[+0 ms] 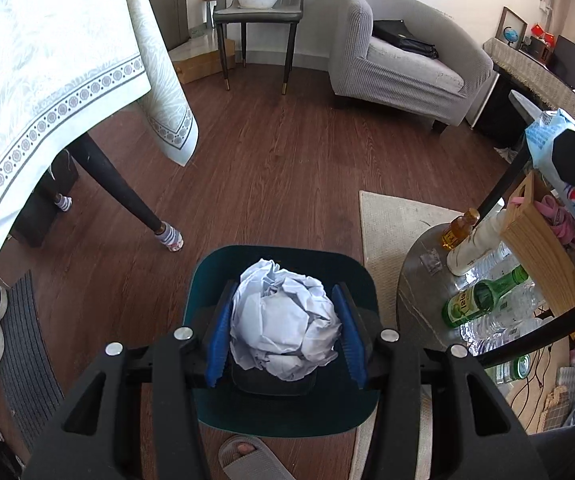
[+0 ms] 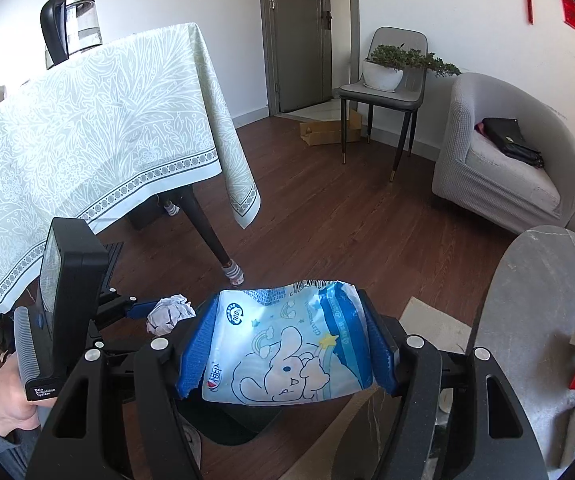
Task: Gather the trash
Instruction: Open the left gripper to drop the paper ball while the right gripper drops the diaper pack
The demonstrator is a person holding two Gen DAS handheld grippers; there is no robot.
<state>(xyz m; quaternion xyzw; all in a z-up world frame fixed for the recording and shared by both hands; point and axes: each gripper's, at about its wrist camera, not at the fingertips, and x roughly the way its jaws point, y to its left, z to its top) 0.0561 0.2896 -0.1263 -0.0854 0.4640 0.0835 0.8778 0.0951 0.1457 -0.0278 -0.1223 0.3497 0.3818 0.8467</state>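
**Both grippers loaded, bin right below us**

We have trash in both hands. In the left wrist view, low in the centre of the frame, our left gripper (image 1: 285,338) clamps a crumpled paper ball (image 1: 283,320) between its blue pads, fingers set fairly narrow around it. Directly beneath sits the dark teal trash bin (image 1: 215,272), and the ball hangs right over its mouth. We judge this piece is a release away from being collected.

Over in the right wrist view, bottom centre, our right gripper (image 2: 287,350) holds an empty blue wet-wipe packet (image 2: 287,348), fingers wider, the wrapper bowed between the pads. A dark edge of the bin (image 2: 243,426) peeks out under it, so this one looks close too, though not yet dropped.

What remains? At the right edge of the left view, the round grey side table (image 1: 419,280) carries a green glass bottle (image 1: 483,296), clear plastic bottles (image 1: 499,320) and a small amber bottle (image 1: 459,230). Plenty to fetch, we reckon.
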